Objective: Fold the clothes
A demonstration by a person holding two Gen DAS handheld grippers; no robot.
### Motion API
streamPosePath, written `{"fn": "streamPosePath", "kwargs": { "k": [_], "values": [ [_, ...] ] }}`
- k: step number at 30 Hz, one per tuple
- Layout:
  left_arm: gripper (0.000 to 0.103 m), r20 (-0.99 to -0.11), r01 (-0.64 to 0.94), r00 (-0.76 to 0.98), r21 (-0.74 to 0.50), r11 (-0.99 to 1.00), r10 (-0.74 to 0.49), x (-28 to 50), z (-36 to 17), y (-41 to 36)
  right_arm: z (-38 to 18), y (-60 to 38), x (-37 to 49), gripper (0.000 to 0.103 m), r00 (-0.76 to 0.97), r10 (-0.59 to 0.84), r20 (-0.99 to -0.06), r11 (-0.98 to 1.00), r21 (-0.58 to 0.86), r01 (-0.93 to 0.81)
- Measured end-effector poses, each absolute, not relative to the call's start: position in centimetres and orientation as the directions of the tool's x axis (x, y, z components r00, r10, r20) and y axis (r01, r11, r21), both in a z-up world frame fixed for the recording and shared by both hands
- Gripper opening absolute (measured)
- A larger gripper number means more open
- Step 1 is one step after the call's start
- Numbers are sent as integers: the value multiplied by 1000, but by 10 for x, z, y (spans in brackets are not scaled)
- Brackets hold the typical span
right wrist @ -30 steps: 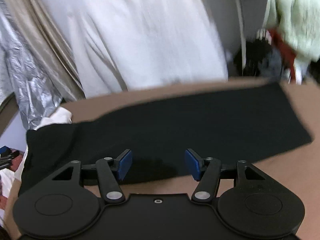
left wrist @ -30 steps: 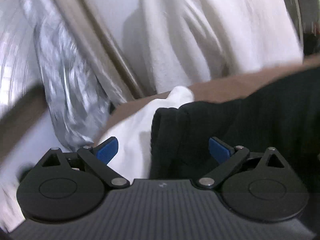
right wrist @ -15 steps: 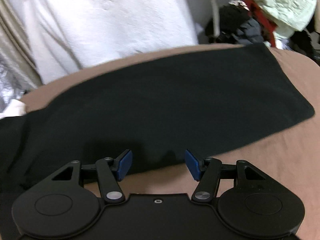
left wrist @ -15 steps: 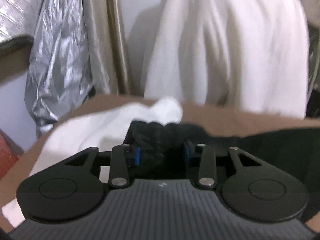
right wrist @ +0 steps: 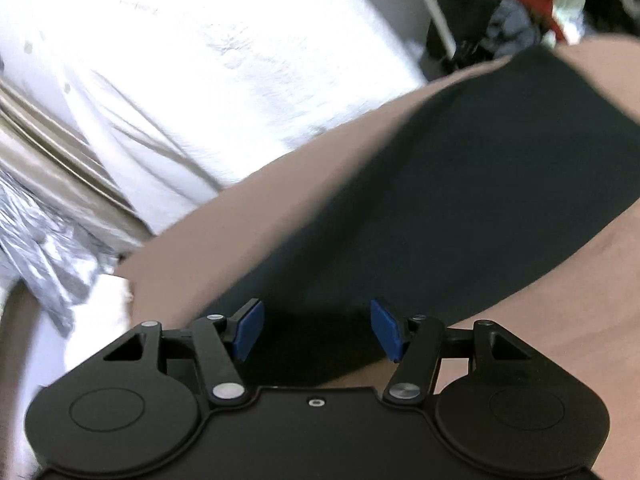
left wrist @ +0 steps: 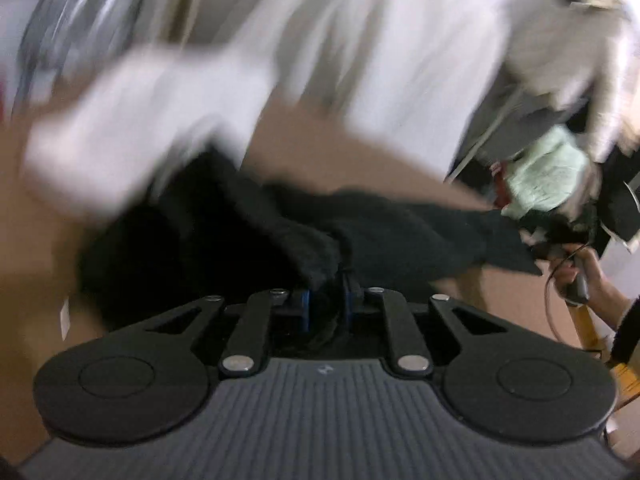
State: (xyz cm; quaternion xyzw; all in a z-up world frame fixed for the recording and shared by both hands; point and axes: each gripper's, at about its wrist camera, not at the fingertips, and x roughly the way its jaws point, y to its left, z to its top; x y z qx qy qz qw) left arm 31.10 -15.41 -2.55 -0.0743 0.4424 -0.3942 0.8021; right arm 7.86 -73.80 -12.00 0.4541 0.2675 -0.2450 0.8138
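Observation:
A black garment (right wrist: 460, 200) lies folded long and flat across the brown surface (right wrist: 280, 208) in the right wrist view. My right gripper (right wrist: 316, 330) is open and empty, just above the garment's near edge. In the left wrist view my left gripper (left wrist: 326, 308) is shut on a bunched end of the black garment (left wrist: 304, 248) and holds it lifted off the brown surface (left wrist: 340, 148). A white cloth (left wrist: 132, 128) lies beside it at the left, blurred.
A white hanging cloth (right wrist: 208, 64) and silver foil sheeting (right wrist: 36, 232) stand behind the surface. A pile of mixed clothes (left wrist: 548, 176) sits at the far right. A person's hand (left wrist: 576, 272) shows at the right edge of the left wrist view.
My left gripper closed on the garment's end and has swung it up and to the right. My right gripper stayed open and shifted along the garment's near edge.

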Motion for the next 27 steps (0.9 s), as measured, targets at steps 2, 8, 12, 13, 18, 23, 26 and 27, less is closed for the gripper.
{"fn": "streamPosePath", "kwargs": {
  "k": [2, 8, 12, 13, 18, 23, 26, 27],
  "values": [
    [14, -713, 487, 263, -483, 727, -650, 323, -47, -161, -134, -741, 87, 66, 745, -132, -654, 389, 657, 646],
    [31, -559, 383, 312, -666, 640, -768, 319, -13, -194, -174, -727, 110, 66, 701, -183, -689, 355, 619, 701],
    [32, -653, 331, 353, -583, 742, -670, 321, -38, -212, -188, -726, 104, 66, 726, -233, -647, 333, 649, 684],
    [32, -672, 312, 356, -569, 761, -649, 322, -51, -210, -186, -726, 102, 66, 732, -231, -641, 335, 654, 678],
    [32, -708, 139, 212, -661, 738, -674, 341, -116, -187, -166, -733, 93, 67, 731, -213, -648, 448, 600, 662],
    [41, -694, 112, 156, -695, 711, -703, 357, -137, -192, -175, -772, 78, 67, 627, -324, -708, 402, 497, 769],
    [42, -705, 145, 150, -678, 721, -693, 359, -141, -197, -196, -792, 66, 67, 611, -364, -703, 287, 540, 792],
    [43, -703, 146, 147, -680, 719, -695, 360, -142, -197, -199, -795, 65, 68, 619, -376, -689, 262, 562, 785]
  ]
}}
